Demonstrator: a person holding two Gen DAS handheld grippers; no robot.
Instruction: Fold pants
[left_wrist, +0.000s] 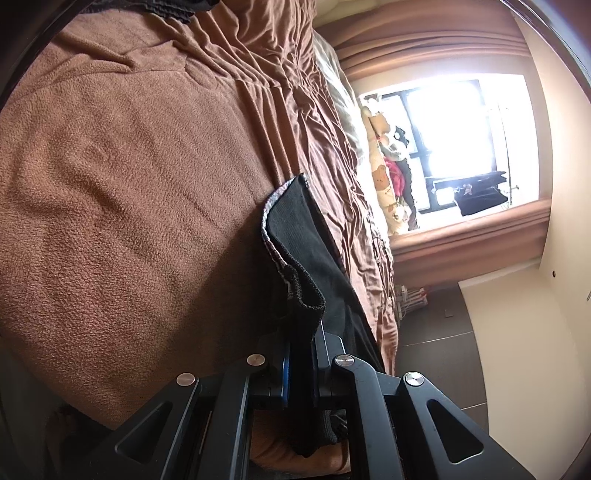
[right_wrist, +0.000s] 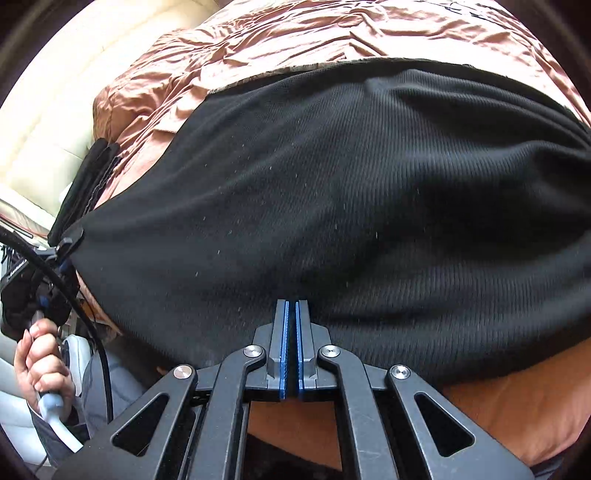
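Note:
Black knit pants (right_wrist: 332, 192) lie spread wide over the brown bed cover (right_wrist: 258, 44). My right gripper (right_wrist: 291, 308) is shut, its blue pads (right_wrist: 285, 332) pressed together with no cloth seen between them, tips just over the near part of the pants. At the left edge of the right wrist view a hand (right_wrist: 40, 362) holds my left gripper (right_wrist: 68, 245), which pinches the pants' left corner. In the left wrist view the left gripper (left_wrist: 306, 332) is shut on a black fold of the pants (left_wrist: 295, 229), which hides its tips and rises off the brown fleece blanket (left_wrist: 129, 184).
A bright window (left_wrist: 461, 147) with a brown curtain stands beyond the bed, with bear-print bedding (left_wrist: 384, 184) below it. Dark floor (left_wrist: 436, 332) runs along the bed's side. A cream padded headboard (right_wrist: 55, 122) and a dark folded item (right_wrist: 92, 173) sit at the bed's left edge.

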